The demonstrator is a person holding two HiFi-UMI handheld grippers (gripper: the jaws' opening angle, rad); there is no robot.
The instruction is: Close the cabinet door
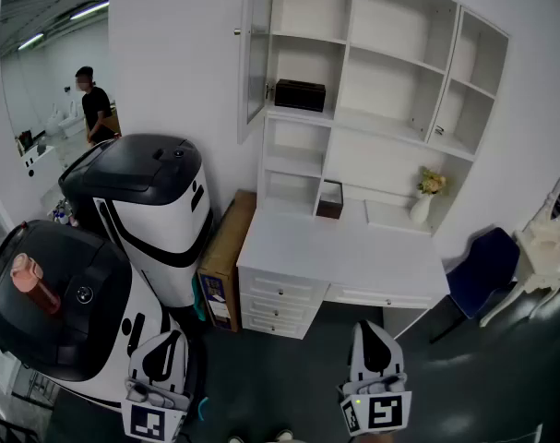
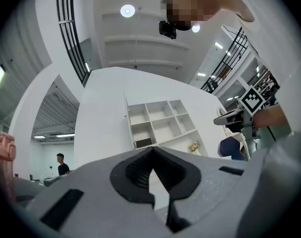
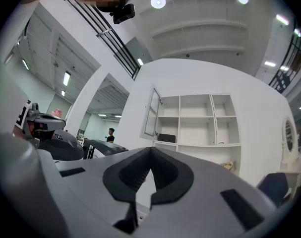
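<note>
Approach step: cabinet door open; left gripper, right gripper well short, jaws closed empty; next reach up, push.

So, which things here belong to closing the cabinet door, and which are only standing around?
For the job: cabinet door, standing open; its cabinet; left gripper; right gripper, both shut.
Just around: black box, flower vase, cardboard box, blue chair, pink bottle.
</note>
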